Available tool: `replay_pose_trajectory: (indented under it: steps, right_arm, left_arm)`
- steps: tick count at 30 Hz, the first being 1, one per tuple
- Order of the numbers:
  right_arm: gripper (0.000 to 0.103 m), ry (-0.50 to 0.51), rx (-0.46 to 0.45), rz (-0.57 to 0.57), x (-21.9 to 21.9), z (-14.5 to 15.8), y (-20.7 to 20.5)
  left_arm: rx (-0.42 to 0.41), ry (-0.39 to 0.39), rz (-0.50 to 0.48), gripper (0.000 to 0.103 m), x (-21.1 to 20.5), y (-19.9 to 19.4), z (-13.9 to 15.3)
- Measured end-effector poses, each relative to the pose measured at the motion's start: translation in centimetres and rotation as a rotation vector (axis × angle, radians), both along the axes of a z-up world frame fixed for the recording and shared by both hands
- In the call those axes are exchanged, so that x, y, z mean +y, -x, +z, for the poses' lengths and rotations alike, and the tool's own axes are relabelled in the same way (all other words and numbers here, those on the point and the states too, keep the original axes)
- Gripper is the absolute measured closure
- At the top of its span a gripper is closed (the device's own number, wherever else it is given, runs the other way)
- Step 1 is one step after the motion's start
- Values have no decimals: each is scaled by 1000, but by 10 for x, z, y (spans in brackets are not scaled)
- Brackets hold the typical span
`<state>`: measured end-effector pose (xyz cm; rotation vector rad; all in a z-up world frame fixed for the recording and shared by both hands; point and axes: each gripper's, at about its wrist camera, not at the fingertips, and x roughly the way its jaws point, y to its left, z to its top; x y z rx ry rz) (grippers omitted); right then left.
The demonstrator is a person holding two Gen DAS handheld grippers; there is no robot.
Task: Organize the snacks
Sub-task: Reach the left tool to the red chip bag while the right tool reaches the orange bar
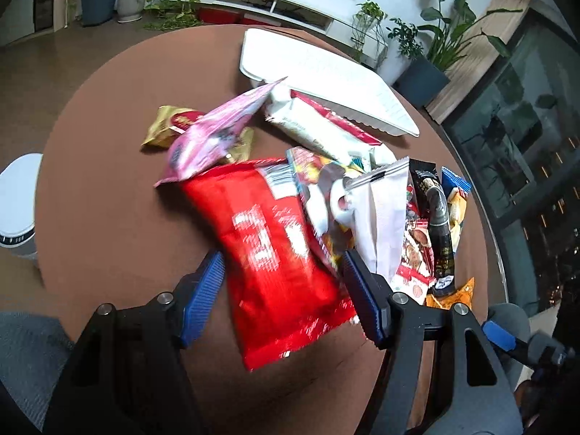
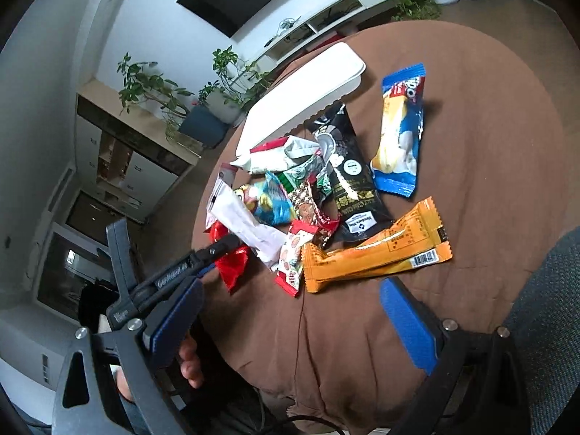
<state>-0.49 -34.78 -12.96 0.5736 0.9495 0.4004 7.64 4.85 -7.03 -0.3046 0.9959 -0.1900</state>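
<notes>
A large red snack bag point(image 1: 275, 253) sits between the blue pads of my left gripper point(image 1: 282, 293), which is shut on its lower half. The bag is blurred and casts a shadow on the brown tablecloth point(image 1: 108, 199). Beside it lie a pink pack point(image 1: 214, 134), a gold pack point(image 1: 163, 127) and a white pouch point(image 1: 380, 214). In the right wrist view my right gripper point(image 2: 290, 326) hangs open over bare cloth, short of the snack pile. That pile includes orange packs point(image 2: 377, 253), a black pack point(image 2: 348, 181) and a blue pack point(image 2: 402, 134). A white tray point(image 2: 301, 94) lies behind it.
The white tray point(image 1: 326, 72) lies at the far side of the round table. A white stool point(image 1: 18, 203) stands off the table's left. A grey chair point(image 2: 551, 308) is at the right, a person's hand point(image 2: 188, 362) under the left gripper. Potted plants line the room.
</notes>
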Motion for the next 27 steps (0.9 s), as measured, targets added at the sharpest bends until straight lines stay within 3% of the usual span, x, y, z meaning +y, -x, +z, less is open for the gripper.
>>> replay_pose_trajectory:
  steps: [2, 6, 15, 23, 27]
  right_arm:
    - [2, 29, -11, -1, 3, 1, 2]
    - [2, 92, -34, -4, 6, 3, 6]
    - [4, 283, -78, 99, 15, 7, 1]
    - [12, 533, -130, 383, 17, 27, -32]
    - [17, 645, -152, 635, 32, 20, -43]
  left_arm:
    - [8, -6, -7, 39, -2, -9, -2]
    - [16, -13, -19, 55, 1, -19, -5]
    - [24, 0, -89, 66, 7, -20, -6]
    - [89, -5, -217, 69, 12, -3, -3]
    - [101, -26, -253, 69, 19, 8, -1]
